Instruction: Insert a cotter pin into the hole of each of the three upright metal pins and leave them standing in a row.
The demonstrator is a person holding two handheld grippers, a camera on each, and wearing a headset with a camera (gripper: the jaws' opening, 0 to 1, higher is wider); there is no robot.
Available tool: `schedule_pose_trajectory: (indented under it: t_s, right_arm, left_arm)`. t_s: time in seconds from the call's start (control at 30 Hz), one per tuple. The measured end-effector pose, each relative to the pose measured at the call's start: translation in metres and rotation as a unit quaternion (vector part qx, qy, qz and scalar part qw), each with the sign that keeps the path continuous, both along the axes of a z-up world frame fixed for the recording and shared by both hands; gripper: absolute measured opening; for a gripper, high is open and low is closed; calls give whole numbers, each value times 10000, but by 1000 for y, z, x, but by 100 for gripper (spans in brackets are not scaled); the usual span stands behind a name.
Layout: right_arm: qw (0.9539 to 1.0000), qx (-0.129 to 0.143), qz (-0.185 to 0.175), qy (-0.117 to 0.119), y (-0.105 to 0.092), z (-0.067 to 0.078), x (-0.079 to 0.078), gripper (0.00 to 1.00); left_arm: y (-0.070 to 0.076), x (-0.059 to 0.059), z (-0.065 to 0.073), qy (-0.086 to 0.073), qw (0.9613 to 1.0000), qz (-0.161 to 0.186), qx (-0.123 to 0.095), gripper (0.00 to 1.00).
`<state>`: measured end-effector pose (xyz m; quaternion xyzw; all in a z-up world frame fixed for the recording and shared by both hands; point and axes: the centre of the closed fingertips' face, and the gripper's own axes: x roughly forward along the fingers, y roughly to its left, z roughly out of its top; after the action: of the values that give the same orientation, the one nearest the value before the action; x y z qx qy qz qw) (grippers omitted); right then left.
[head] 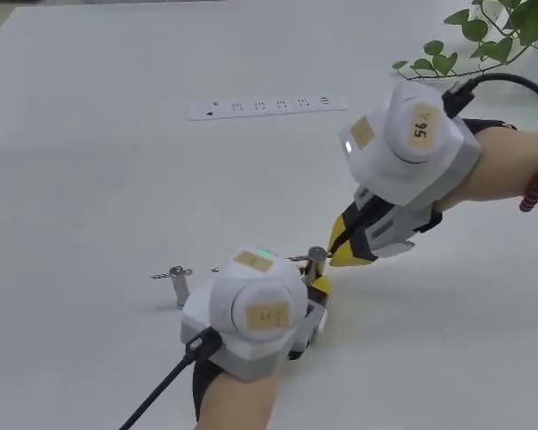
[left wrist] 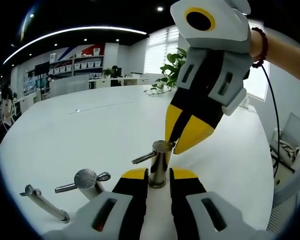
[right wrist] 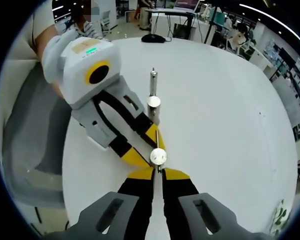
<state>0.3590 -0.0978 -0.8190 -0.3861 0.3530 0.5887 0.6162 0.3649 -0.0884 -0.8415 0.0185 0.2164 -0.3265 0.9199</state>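
Left gripper (left wrist: pixel 159 174) clamps the third metal pin (head: pixel 316 262) upright, toward the worktop's (head: pixel 117 179) near edge. Right gripper (right wrist: pixel 158 172) has its jaws almost closed, pinching the cotter pin (left wrist: pixel 142 158) partway through the hole. Middle pin (left wrist: pixel 87 179) and far pin (left wrist: pixel 42 204) appear fitted; final seating remains.

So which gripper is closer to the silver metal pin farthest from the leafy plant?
Left. The left gripper sits beside the silver metal pin; the right gripper is farther, beyond the left one.
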Motion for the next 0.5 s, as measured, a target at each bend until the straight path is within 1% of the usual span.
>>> schedule_pose_trajectory:
  t_s: [0.1, 0.23, 0.37, 0.5]
  right_arm:
    - [10000, 17, -76, -3, 0, 0, 2, 11]
    - [9998, 30, -171, 20, -1, 1, 1, 14]
    - [9992, 92, -367, 89, -1, 3, -3, 19]
    - [9977, 250, -600, 166, 0, 7, -8, 23]
  left_arm:
    - [2, -1, 0, 9, 10000, -1, 39, 18]
    - [2, -4, 3, 30, 10000, -36, 16, 19]
    - [4, -7, 3, 31, 10000, -27, 68, 21]
    - [7, -13, 1, 90, 9998, -64, 171, 22]
